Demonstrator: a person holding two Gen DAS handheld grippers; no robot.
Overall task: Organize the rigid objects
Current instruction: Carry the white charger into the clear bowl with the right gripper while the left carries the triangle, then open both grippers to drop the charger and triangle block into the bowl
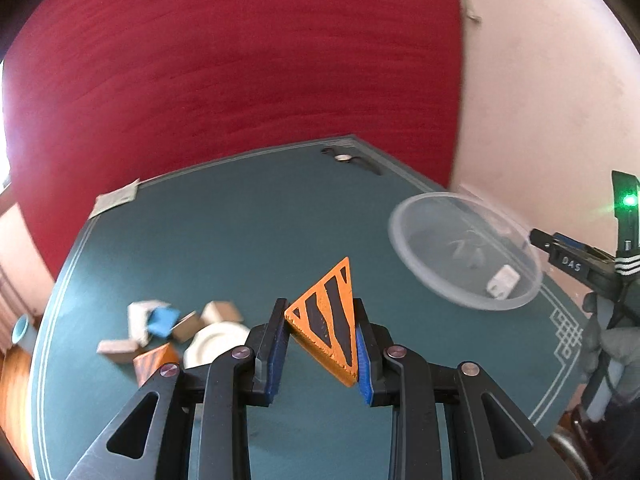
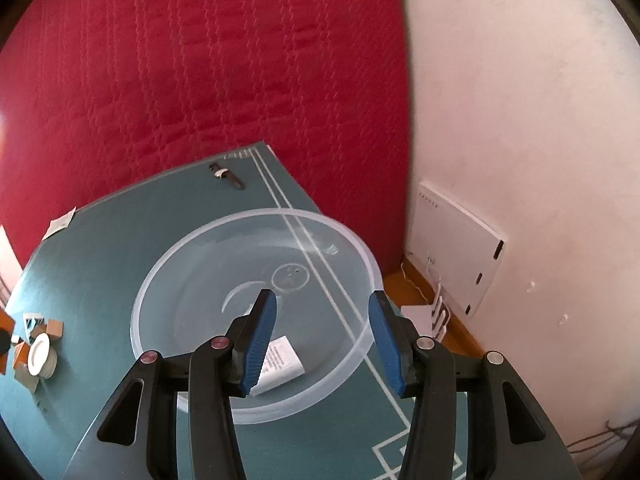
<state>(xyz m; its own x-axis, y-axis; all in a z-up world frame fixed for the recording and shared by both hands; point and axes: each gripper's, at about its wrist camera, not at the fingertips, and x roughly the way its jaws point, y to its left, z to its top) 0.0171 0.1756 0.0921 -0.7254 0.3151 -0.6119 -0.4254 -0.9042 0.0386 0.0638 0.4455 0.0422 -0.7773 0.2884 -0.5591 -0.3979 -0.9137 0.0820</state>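
My left gripper (image 1: 320, 344) is shut on an orange triangular block with black stripes (image 1: 330, 316) and holds it above the teal table (image 1: 248, 240). A pile of wooden blocks and a white round piece (image 1: 168, 332) lies on the table to the left; it also shows in the right wrist view (image 2: 38, 350). A clear plastic bowl (image 1: 466, 252) stands to the right, with a white paper label inside. My right gripper (image 2: 320, 340) is open and empty, right above the bowl's near rim (image 2: 256, 304). The right gripper also shows in the left wrist view (image 1: 580, 264) beside the bowl.
A black wristwatch (image 2: 226, 176) lies near the table's far corner. A white paper slip (image 2: 60, 222) lies at the far left edge. A red quilted surface (image 2: 180, 80) rises behind the table. A white box (image 2: 460, 248) leans on the wall at right.
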